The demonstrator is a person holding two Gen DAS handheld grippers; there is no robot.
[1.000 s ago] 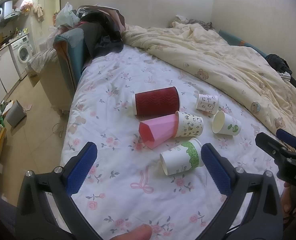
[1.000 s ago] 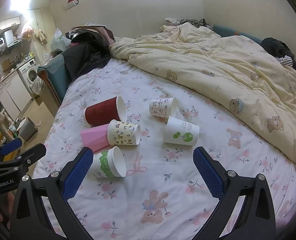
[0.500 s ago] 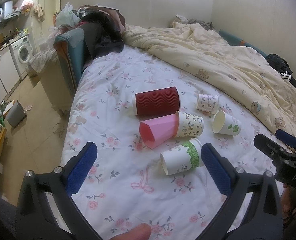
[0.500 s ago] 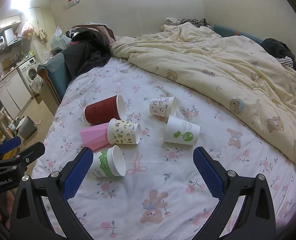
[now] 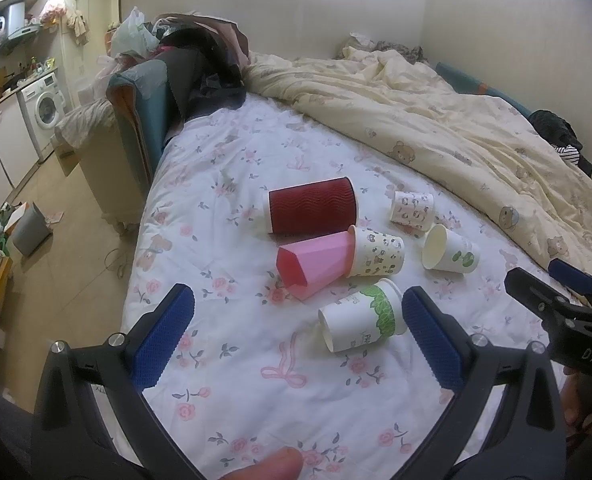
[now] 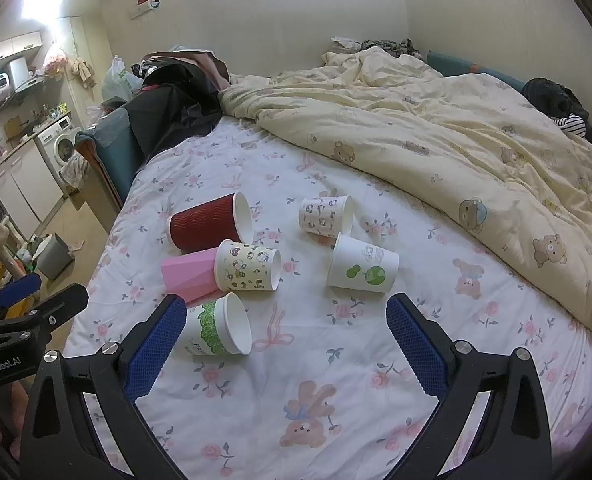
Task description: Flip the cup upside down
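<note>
Six cups lie on their sides in a loose cluster on the bed's floral sheet (image 6: 335,360). Nearest the grippers is the green-banded cup (image 6: 220,330) (image 5: 359,322), its mouth turned toward the right gripper's camera. Just beyond it, at 12 o'clock in the right view, the pink cup (image 6: 190,274) (image 5: 315,260) has the cartoon cup (image 6: 248,266) (image 5: 377,252) lying against its mouth end. The red ribbed cup (image 6: 210,222) (image 5: 311,210) lies beyond those, touching or nearly touching the pink one. At 3 o'clock from this group, apart from it, are the tree cup (image 6: 361,266) (image 5: 449,250) and, farther back, the panda cup (image 6: 325,216) (image 5: 411,210), close to each other. The right gripper (image 6: 286,350) hovers wide and holds nothing, its left finger (image 6: 156,346) just in front of the green-banded cup. The left gripper (image 5: 296,338) also hovers wide and holds nothing, its right finger (image 5: 431,338) beside that same cup. A cream quilt (image 6: 435,128) covers the bed from 12 to 3 o'clock. Dark clothes (image 6: 180,100) are heaped at 11 o'clock, and a washing machine (image 6: 62,146) stands at 9 o'clock.
</note>
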